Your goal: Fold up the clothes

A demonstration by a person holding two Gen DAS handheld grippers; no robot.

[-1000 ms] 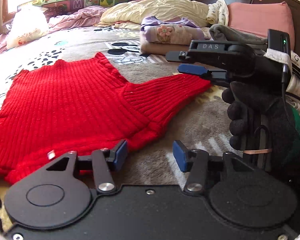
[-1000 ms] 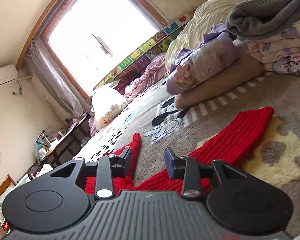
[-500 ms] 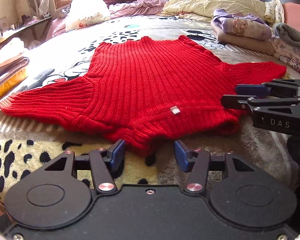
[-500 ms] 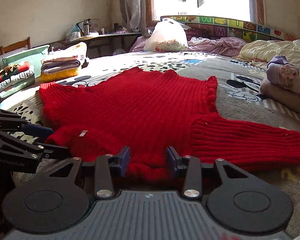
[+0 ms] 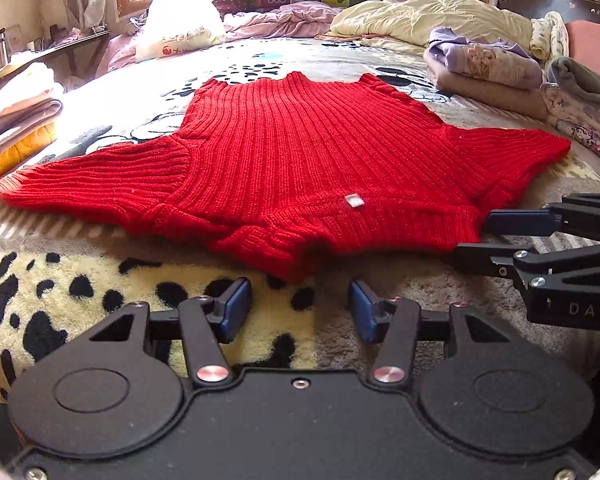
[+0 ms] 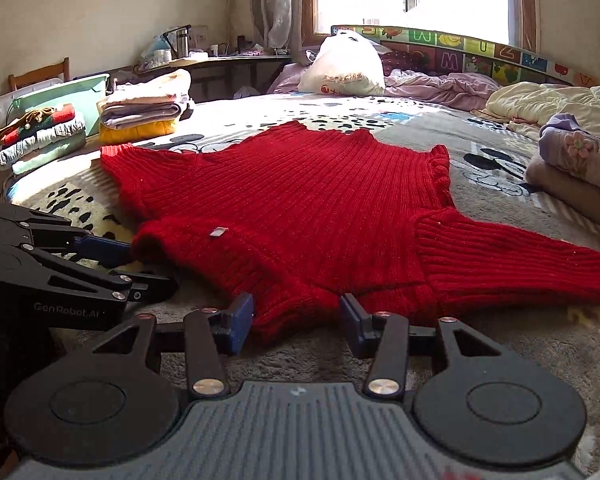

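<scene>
A red ribbed sweater [image 5: 300, 152] lies spread flat on the bed, sleeves out to both sides, collar edge nearest me, a small white tag [image 5: 354, 201] near that edge. My left gripper [image 5: 299, 308] stands open just short of the collar, with only blanket between its pads. My right gripper [image 6: 297, 318] is at the sweater's near edge [image 6: 288, 312]; its jaws are opening, and a fold of red knit sits between the pads without being pinched. Each gripper shows in the other's view: the right gripper [image 5: 474, 238] beside the shoulder, the left gripper [image 6: 152, 268] beside the collar.
Stacks of folded clothes [image 6: 140, 116] and a second pile [image 6: 40, 136] sit at the bed's left edge. Folded blankets [image 5: 484, 68] and a grey garment [image 5: 584, 80] lie to the right. A white bag [image 6: 344, 68] and rumpled quilts lie at the far side under the window.
Both grippers have swung from the right sleeve's end to the sweater's collar edge. The right gripper rolled level and its jaws now stand wider than before.
</scene>
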